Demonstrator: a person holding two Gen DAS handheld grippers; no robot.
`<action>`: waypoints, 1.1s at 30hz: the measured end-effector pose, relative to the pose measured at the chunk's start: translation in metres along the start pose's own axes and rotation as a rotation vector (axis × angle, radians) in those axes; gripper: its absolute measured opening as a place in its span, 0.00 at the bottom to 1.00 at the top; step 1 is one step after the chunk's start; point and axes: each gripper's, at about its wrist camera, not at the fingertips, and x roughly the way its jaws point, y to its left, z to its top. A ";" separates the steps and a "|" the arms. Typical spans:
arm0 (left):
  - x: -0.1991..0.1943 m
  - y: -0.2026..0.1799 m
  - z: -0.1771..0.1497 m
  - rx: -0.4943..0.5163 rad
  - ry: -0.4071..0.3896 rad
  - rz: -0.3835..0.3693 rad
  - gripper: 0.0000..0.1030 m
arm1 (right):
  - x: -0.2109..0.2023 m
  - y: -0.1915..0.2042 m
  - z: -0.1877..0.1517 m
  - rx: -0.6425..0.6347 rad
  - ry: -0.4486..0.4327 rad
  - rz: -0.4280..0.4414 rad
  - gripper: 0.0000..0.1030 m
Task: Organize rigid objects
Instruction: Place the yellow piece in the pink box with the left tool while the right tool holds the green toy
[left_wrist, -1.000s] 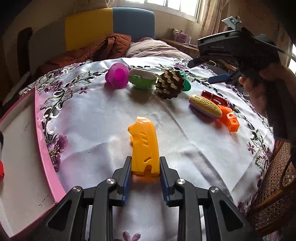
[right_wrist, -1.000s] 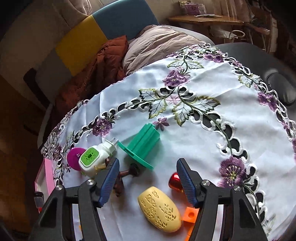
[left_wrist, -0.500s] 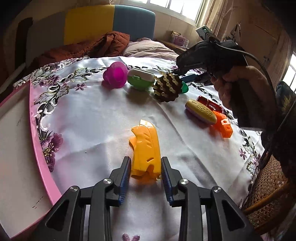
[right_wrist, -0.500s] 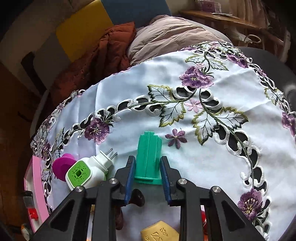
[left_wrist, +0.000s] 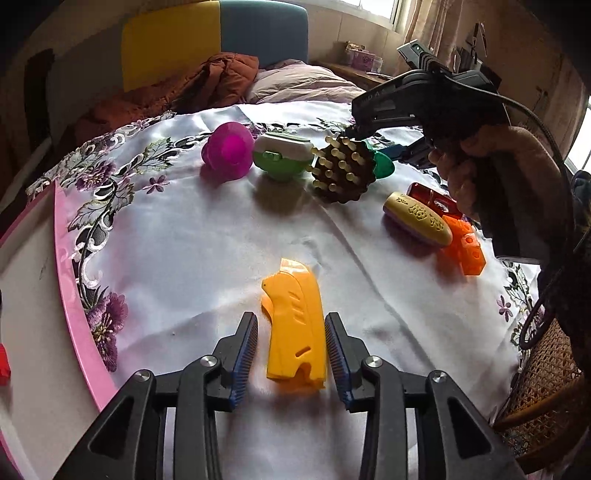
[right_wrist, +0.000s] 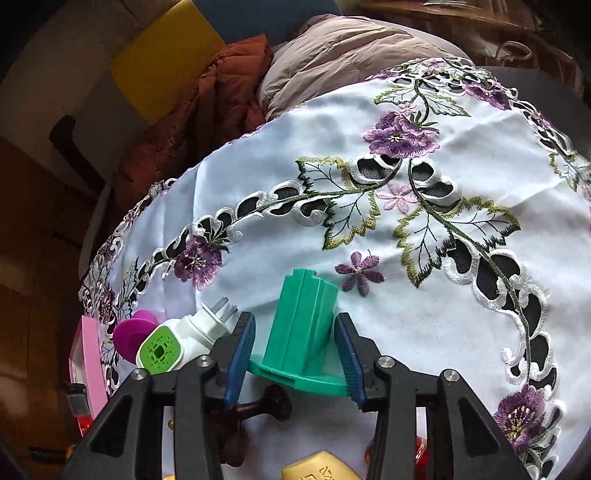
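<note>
yellow plastic piece (left_wrist: 295, 325), flat and notched, lies loose between the left gripper (left_wrist: 291, 354), jaws just parted; right gripper (right_wrist: 295, 363) jaws just spread around ribbed green plastic piece (right_wrist: 303, 332).

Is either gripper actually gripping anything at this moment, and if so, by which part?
Nothing is held. The left gripper straddles the yellow piece and the right gripper straddles the green piece; both jaws have just opened.

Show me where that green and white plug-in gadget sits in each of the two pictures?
Left wrist view: the plug-in gadget lies far across the cloth, upper middle, between the pink knob and a pegged brush.
Right wrist view: the plug-in gadget is lower left, prongs up.
Shared landmark: the pink knob beside it.
</note>
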 end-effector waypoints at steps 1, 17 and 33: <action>0.002 -0.001 0.002 0.013 0.000 0.011 0.36 | 0.000 0.000 0.001 0.001 -0.002 -0.002 0.49; -0.055 0.042 -0.014 -0.163 -0.077 0.053 0.26 | 0.015 0.012 -0.005 -0.142 0.031 -0.096 0.31; -0.075 0.223 0.002 -0.520 -0.099 0.244 0.26 | 0.013 0.016 -0.008 -0.179 0.021 -0.106 0.31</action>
